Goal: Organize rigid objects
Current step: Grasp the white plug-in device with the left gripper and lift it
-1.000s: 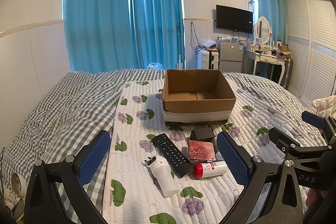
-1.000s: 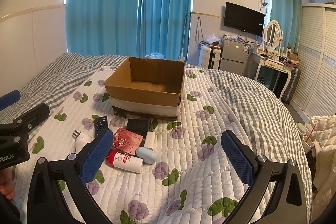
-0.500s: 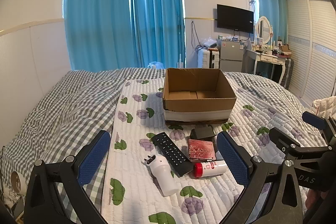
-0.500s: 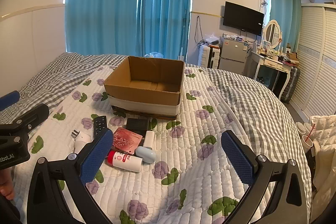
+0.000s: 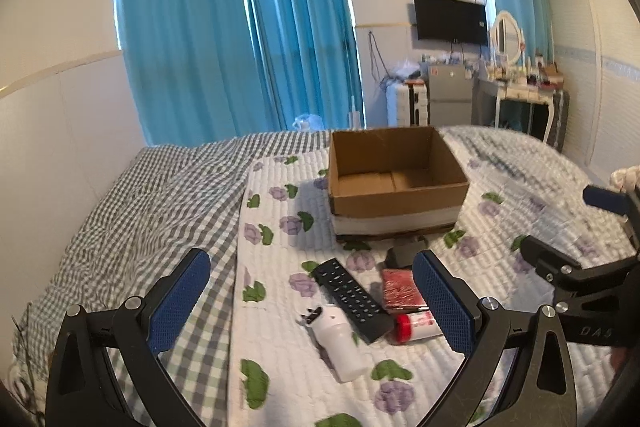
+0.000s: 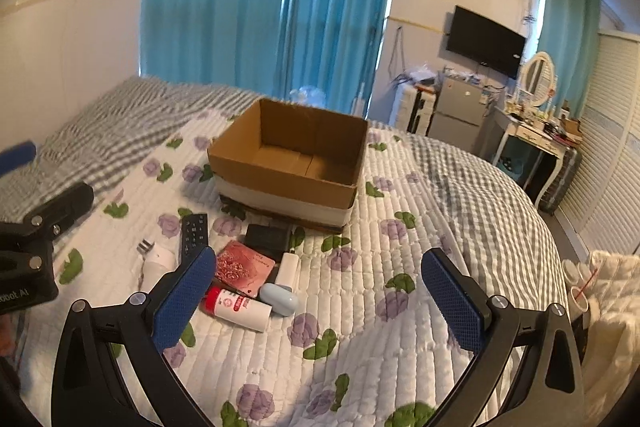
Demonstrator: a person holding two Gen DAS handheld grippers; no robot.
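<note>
An open, empty cardboard box (image 5: pixel 396 177) (image 6: pixel 290 163) stands on the flowered quilt. In front of it lie a black remote (image 5: pixel 352 299) (image 6: pixel 195 233), a white plug adapter (image 5: pixel 340 341) (image 6: pixel 158 259), a red packet (image 5: pixel 400 289) (image 6: pixel 244 267), a red-capped white bottle (image 5: pixel 414 325) (image 6: pixel 236 309), a black block (image 5: pixel 402 255) (image 6: pixel 268 237), a white stick (image 6: pixel 288 267) and a pale blue case (image 6: pixel 280 299). My left gripper (image 5: pixel 312 303) is open above the remote and adapter. My right gripper (image 6: pixel 320 301) is open just right of the pile. Both are empty.
The quilt (image 6: pixel 380 307) lies on a grey checked bed cover (image 5: pixel 132 227). A dressing table (image 6: pixel 536 143), a small fridge (image 6: pixel 456 111) and a wall TV (image 6: pixel 486 41) stand beyond the bed on the right. Blue curtains (image 5: pixel 240 47) hang behind.
Both grippers have tilted down and moved slightly closer to the pile, so the objects sit lower and larger in view. Both stay open and empty.
</note>
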